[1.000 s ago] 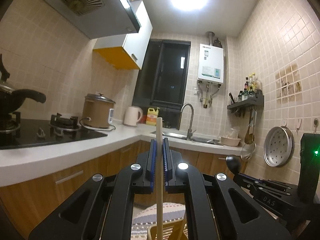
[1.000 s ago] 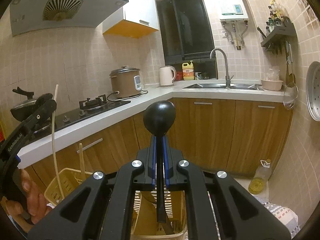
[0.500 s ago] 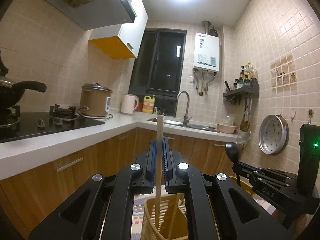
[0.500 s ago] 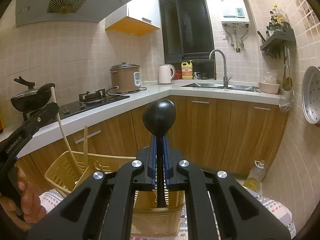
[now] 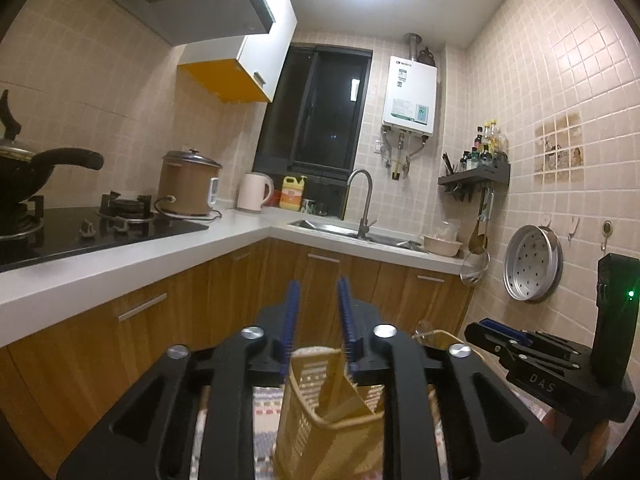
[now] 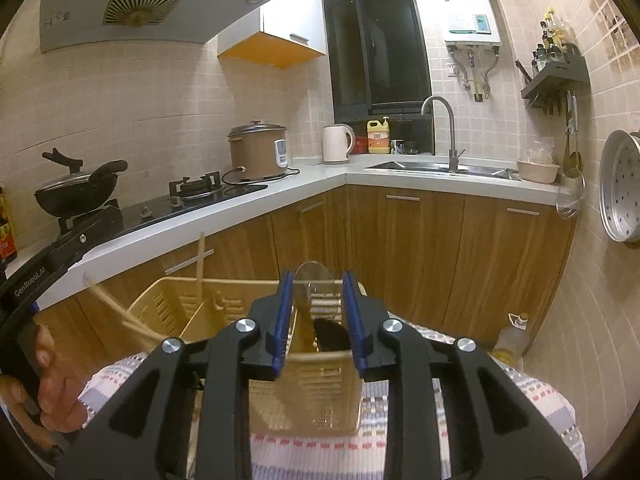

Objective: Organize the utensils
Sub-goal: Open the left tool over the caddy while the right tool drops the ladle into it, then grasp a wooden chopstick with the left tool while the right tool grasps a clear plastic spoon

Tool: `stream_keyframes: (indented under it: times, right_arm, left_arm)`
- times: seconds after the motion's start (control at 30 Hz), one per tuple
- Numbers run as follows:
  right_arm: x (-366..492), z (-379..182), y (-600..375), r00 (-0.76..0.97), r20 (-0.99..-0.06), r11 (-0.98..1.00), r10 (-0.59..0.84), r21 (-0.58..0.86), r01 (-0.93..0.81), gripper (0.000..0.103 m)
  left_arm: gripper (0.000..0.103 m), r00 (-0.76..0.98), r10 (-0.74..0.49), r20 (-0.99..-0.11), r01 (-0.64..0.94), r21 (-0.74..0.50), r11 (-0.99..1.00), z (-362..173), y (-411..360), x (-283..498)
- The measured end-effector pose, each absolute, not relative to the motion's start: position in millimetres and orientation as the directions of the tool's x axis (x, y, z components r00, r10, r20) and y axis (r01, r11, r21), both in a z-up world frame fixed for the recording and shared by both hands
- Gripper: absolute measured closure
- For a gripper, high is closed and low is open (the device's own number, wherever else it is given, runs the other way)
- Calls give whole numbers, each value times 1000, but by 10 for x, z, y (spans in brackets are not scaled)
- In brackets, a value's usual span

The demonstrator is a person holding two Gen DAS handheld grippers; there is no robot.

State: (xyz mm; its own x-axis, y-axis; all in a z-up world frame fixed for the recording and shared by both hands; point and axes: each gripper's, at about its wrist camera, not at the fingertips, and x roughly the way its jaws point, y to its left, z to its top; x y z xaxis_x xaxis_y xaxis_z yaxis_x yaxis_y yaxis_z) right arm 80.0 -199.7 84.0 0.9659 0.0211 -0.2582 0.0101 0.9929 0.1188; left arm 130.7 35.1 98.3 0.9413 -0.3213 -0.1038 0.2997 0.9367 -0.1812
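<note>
A yellow plastic utensil basket (image 6: 224, 300) with compartments stands on a striped cloth below both grippers; it also shows in the left wrist view (image 5: 320, 412). My left gripper (image 5: 318, 316) is open and empty above it. My right gripper (image 6: 318, 312) is open and empty; a blurred black ladle (image 6: 310, 292) is dropping into the compartment between its fingers. Wooden chopsticks (image 6: 199, 268) stand in the basket's left compartment, and another blurred one (image 6: 116, 312) slants at its left edge.
The striped cloth (image 6: 532, 404) covers the surface under the basket. Wooden cabinets (image 6: 420, 256) and a white counter with stove, rice cooker (image 6: 258, 152) and sink lie ahead. An oil bottle (image 6: 510, 336) stands on the floor at right. The left gripper's body (image 6: 44, 272) is at left.
Both grippers have opened and let go: the left released its wooden chopstick, the right released the black ladle. Both utensils dropped into the basket, and both views tilted down towards it.
</note>
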Motion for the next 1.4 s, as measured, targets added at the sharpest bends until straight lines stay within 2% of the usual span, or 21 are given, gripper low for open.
stream_keyframes:
  times: [0.37, 0.6, 0.77, 1.0, 1.27, 1.4]
  right_arm:
    - [156, 866, -1790, 941, -336, 997, -47, 39, 64, 80]
    - [-153, 802, -1698, 908, -395, 989, -141, -21, 145, 80]
    - [-237, 702, -1663, 869, -454, 980, -196, -58, 190, 80]
    - [-252, 481, -1650, 812, -545, 977, -209, -78, 200, 80]
    - [-227, 229, -1580, 739, -637, 975, -220, -113, 193, 80]
    - [-170, 21, -1556, 660, -731, 982, -173, -73, 176, 80]
  left_arm:
    - [66, 924, -331, -191, 294, -196, 935, 970, 435, 682]
    - [66, 915, -276, -295, 234, -171, 957, 787, 403, 452]
    - [66, 876, -283, -390, 215, -209, 954, 568, 460, 411]
    - [66, 799, -289, -527, 197, -225, 954, 273, 489, 449]
    - [66, 751, -287, -595, 195, -216, 957, 56, 470, 409]
    - [66, 696, -288, -657, 193, -214, 958, -49, 449, 424]
